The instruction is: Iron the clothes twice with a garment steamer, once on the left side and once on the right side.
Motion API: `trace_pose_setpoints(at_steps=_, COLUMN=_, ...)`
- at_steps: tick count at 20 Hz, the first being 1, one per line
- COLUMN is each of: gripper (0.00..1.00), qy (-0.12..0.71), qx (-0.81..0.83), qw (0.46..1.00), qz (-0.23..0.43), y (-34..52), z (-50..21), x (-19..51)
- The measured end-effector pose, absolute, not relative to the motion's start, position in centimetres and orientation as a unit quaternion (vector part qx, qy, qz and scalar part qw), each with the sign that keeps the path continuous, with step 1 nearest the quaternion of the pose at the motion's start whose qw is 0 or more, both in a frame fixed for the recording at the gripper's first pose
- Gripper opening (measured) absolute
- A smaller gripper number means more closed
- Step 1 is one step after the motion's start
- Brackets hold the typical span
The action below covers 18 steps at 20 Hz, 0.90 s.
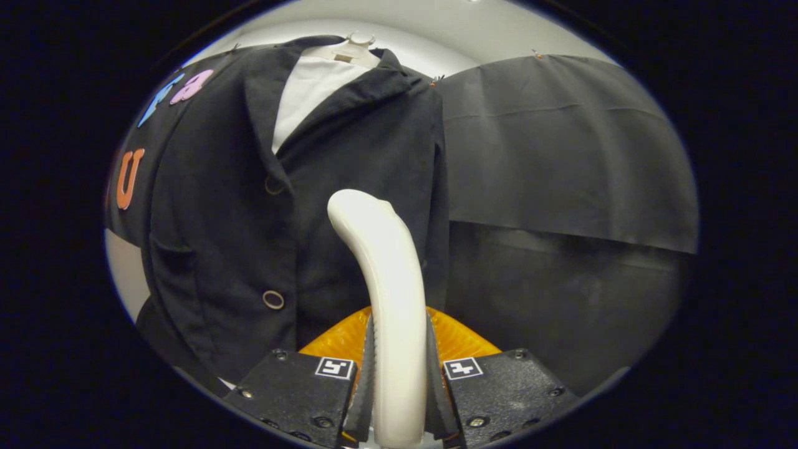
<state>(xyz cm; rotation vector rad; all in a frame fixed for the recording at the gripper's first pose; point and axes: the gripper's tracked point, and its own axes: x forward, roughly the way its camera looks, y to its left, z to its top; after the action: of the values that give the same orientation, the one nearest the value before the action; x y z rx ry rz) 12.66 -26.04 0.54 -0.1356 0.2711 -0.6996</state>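
Observation:
A dark jacket [324, 187] hangs on a white hanger [349, 47] over a white shirt [305, 93], straight ahead of the fingers. The cream-white garment steamer [386, 280] rises from between the two fingers and curves toward the jacket's front panel, below the lapel and to the right of its two ring buttons [273, 299]. My gripper [399, 386] is shut on the steamer's handle, with a finger pressing on each side. The steamer's head, turned to the cloth, is hidden from me, so I cannot tell whether it touches the jacket.
Black cloth [561, 156] hangs to the right of the jacket as the booth wall. A pale wall shows above the hanger and low beside the jacket's left hem. An orange ribbed part [458, 340] sits just behind the fingers.

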Motion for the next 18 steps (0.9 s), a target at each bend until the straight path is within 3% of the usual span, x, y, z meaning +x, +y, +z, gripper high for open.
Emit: trace_pose_setpoints(at_steps=18, gripper=0.39, qy=0.249, qx=-0.065, qw=0.903, qz=-0.345, y=-26.2, z=-0.8, x=12.4)
